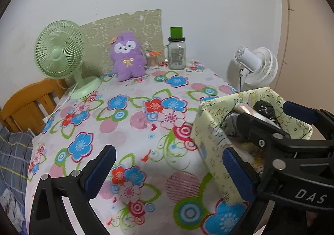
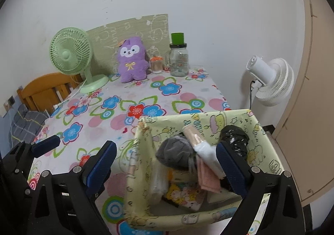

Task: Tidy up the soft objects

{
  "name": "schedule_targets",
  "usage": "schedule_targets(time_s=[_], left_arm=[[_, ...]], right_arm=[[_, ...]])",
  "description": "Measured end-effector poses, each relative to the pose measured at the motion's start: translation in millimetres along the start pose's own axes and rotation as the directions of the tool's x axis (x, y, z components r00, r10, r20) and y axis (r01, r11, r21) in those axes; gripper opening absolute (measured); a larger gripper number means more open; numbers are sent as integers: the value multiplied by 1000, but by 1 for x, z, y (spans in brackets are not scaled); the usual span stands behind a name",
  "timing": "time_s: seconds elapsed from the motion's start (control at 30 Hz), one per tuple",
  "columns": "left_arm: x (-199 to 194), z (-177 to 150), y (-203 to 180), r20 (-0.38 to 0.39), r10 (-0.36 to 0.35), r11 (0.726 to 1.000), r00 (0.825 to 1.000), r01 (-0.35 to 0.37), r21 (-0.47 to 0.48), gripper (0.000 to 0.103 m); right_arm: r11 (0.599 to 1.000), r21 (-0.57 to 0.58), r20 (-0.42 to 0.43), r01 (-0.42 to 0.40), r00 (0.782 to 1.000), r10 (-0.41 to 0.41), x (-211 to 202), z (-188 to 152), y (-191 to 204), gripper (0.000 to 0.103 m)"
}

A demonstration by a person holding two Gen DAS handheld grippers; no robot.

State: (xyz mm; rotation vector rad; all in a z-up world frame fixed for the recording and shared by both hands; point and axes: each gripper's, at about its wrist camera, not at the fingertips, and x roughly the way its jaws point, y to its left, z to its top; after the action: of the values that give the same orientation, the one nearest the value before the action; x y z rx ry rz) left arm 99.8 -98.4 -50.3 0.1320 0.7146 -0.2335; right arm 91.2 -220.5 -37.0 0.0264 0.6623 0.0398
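Two sets of tongs are in view, both with jaws spread wide and nothing gripped. The left tongs (image 1: 169,169) hang above the table (image 1: 133,88), which is covered by a flowered cloth; bare cloth lies between the blue pads. The right tongs (image 2: 167,164) are poised over the fabric bin (image 2: 269,147) — one finger sits outside the bin's left wall, the other over its interior. No pad presses on any object.

The fabric bin, pale yellow with cartoon print, stands at the table's near right corner. It holds the soft objects:
- a grey pouch (image 2: 173,153) with a drawstring, near the middle;
- a pink cloth (image 2: 208,178), folded, just beside the pouch;
- a white cloth (image 2: 206,151), lying on the pink one;
- a peach roll (image 2: 193,131), leaning toward the back wall;
- a black bundle (image 2: 235,136), glossy and crumpled, at the right side;
- a printed item with cartoon figures at the bottom — its nature cannot be determined.

At the table's far edge, a purple plush toy (image 1: 127,56) stands upright against a patterned green board (image 1: 125,26), well apart from the bin. A green desk fan (image 1: 60,51) stands to its left. To its right stand a small orange-lidded jar (image 1: 153,59) and a glass jar (image 1: 177,51) with a green cap. A white fan (image 1: 254,65) stands beyond the table's right edge.
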Motion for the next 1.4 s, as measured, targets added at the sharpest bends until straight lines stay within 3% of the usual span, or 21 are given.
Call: schedule_targets(time_s=[0.4, 0.9, 1.13, 1.4], left_arm=[[-18, -17, 39, -25, 78, 995, 997, -79, -63, 103], [-60, -34, 71, 27, 150, 984, 988, -146, -106, 103], [-81, -38, 80, 70, 164, 979, 984, -154, -135, 103], [-103, -44, 87, 108, 179, 973, 978, -159, -169, 103]], right_arm=[[999, -35, 21, -12, 1000, 12, -16, -10, 31, 97], [998, -44, 82, -34, 996, 38, -45, -16, 54, 101], [998, -64, 136, 14, 991, -5, -68, -18, 60, 103], [999, -49, 150, 11, 989, -4, -81, -22, 58, 103]])
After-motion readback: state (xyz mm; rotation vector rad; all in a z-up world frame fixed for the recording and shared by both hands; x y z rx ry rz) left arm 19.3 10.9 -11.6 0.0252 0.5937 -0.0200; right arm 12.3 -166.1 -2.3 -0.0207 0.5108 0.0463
